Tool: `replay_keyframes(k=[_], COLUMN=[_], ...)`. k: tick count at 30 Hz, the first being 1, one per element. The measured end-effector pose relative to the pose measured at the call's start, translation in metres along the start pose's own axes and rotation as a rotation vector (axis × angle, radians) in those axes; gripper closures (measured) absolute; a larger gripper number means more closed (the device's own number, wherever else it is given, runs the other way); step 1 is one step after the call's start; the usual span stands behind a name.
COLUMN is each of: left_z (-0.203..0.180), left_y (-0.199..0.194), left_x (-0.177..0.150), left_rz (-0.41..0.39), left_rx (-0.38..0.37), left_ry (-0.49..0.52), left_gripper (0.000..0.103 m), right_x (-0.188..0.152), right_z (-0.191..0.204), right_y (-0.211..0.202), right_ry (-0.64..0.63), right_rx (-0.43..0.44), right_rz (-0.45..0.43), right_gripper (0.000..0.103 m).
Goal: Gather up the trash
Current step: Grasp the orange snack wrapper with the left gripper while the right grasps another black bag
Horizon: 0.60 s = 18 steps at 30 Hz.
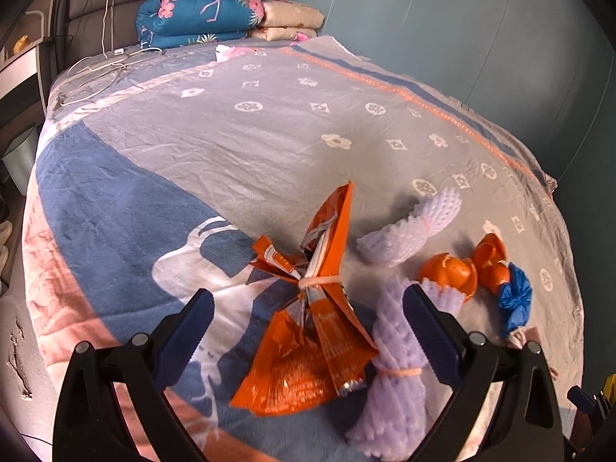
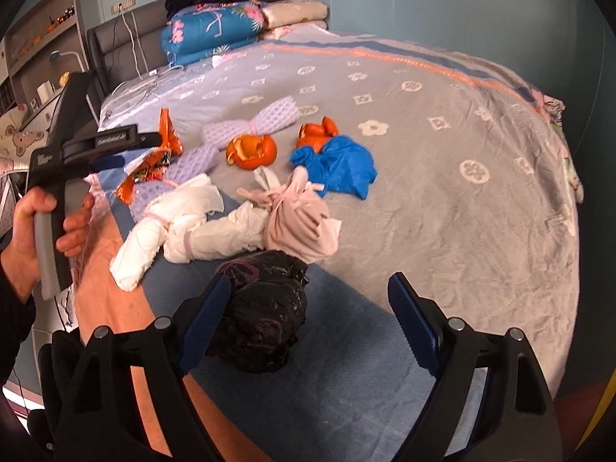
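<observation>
Trash lies on a bed. In the left wrist view my left gripper (image 1: 308, 300) is open over an orange snack wrapper (image 1: 308, 331) tied with a rubber band. A purple foam fruit net (image 1: 396, 350) lies by its right finger, another foam net (image 1: 408, 231) beyond. Orange peel (image 1: 450, 269) and a blue plastic bag (image 1: 516, 300) lie to the right. In the right wrist view my right gripper (image 2: 308, 300) is open, with a crumpled black plastic bag (image 2: 265, 312) by its left finger. White tissue bundles (image 2: 173, 219), a pink bundle (image 2: 296, 219), orange peel (image 2: 254, 150) and the blue bag (image 2: 338, 165) lie beyond.
The bed blanket (image 1: 269, 134) is grey, blue and pink. Folded quilts (image 1: 200, 11) are stacked at the headboard, with a white charger cable (image 1: 107, 65) nearby. A bin (image 1: 19, 158) stands on the floor left of the bed. The left handheld gripper (image 2: 77, 150) shows at left.
</observation>
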<state>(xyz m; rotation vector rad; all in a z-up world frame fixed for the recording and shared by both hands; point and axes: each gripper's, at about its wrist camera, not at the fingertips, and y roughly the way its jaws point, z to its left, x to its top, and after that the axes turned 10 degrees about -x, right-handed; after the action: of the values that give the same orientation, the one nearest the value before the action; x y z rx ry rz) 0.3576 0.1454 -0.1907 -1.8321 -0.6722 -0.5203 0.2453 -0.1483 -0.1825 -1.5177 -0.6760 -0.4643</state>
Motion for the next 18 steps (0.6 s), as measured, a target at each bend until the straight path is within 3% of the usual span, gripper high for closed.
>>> replay_keyframes(k=[5, 7, 10, 12, 18], left_z=[0.0, 0.001, 0.001, 0.001, 0.0], left_y=[0.013, 0.016, 0.019, 0.019, 0.005], left_x=[-0.001, -0.003, -0.008, -0.011, -0.008], left_rz=[0.031, 0.042, 0.05, 0.046, 0.021], left_rx=[-0.016, -0.038, -0.024, -0.022, -0.03], left_ry=[0.01, 0.01, 0.024, 0.03, 0.031], left_gripper=[0.024, 0.038, 0.056, 0.059, 0.067], right_x=[-0.001, 0.0, 0.0, 0.001, 0.003], right_z=[0.006, 0.008, 0.012, 0.014, 0.021], right_y=[0.01, 0.01, 0.011, 0.011, 0.004], right_ry=[-0.012, -0.017, -0.031, -0.041, -0.039], right_rx=[0.03, 0.038, 0.058, 0.073, 0.085], right_rz=[0.012, 0.01, 0.017, 0.018, -0.001], right_gripper=[0.035, 0.04, 0.059, 0.073, 0.092])
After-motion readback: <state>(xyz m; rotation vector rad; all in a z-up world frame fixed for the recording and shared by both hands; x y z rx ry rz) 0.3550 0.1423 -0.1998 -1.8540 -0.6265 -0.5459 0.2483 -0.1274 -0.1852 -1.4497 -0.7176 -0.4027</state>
